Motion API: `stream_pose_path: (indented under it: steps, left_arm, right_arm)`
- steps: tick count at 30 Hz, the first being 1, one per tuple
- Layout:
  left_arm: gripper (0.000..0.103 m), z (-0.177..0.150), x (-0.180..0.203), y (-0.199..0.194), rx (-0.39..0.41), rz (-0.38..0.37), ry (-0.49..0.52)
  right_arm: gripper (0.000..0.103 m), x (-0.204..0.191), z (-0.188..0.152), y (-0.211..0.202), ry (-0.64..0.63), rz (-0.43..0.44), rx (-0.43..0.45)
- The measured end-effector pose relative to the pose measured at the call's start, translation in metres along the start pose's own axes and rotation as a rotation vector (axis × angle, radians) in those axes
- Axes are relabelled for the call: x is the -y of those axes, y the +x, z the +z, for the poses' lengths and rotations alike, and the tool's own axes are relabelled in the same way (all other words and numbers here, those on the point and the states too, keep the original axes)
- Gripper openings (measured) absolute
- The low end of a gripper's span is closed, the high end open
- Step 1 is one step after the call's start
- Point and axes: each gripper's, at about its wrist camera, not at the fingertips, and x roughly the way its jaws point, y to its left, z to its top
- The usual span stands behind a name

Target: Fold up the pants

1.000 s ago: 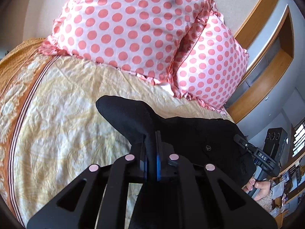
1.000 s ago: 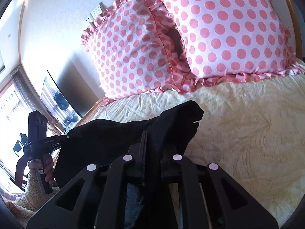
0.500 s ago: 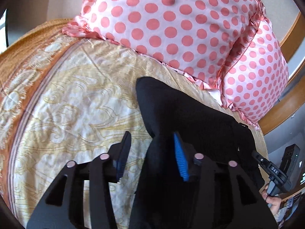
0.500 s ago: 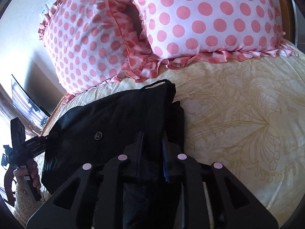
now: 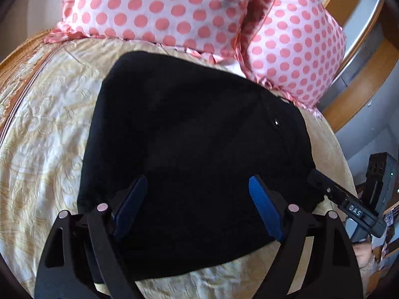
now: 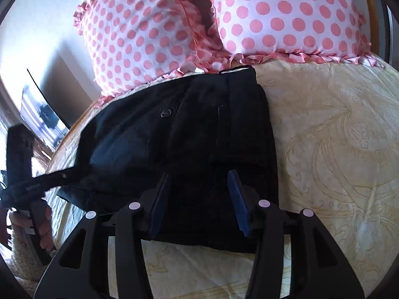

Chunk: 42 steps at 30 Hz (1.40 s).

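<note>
The black pants (image 5: 194, 134) lie folded in a flat bundle on the cream patterned bedspread (image 5: 42, 134), just below two pillows. They also show in the right wrist view (image 6: 189, 134), with a button on top. My left gripper (image 5: 198, 184) is open, its blue pads spread wide just over the near part of the bundle, holding nothing. My right gripper (image 6: 198, 177) is open too, over the near edge of the pants. The right gripper shows at the right edge of the left wrist view (image 5: 349, 204).
Two white pillows with pink dots (image 5: 174, 7) lean at the head of the bed, also in the right wrist view (image 6: 274, 17). A wooden headboard (image 5: 354, 94) runs behind them. The bed edge drops off past the pants (image 6: 62, 149). A dark screen (image 6: 42, 109) stands by the wall.
Both grippers were shut on the pants and carried the fold toward the pillows. They have let go and opened wide. The pants now lie flat.
</note>
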Motion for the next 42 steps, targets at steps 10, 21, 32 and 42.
stream_pose_path:
  steps: [10, 21, 32, 42]
  left_arm:
    - [0.101, -0.059, 0.023, -0.058, 0.119, 0.183, 0.11]
    - [0.101, -0.13, 0.03, -0.076, 0.106, 0.334, 0.136]
    - [0.101, -0.141, 0.03, -0.073, 0.149, 0.388, 0.154]
    - [0.101, -0.147, 0.03, -0.077, 0.179, 0.384, 0.165]
  right_arm:
    - [0.089, -0.051, -0.062, -0.049, -0.098, -0.099, 0.193]
    - [0.093, -0.076, -0.117, -0.043, -0.164, -0.276, 0.128]
    - [0.102, -0.077, -0.128, -0.035, -0.169, -0.372, 0.15]
    - [0.102, -0.077, -0.131, -0.036, -0.181, -0.37, 0.179]
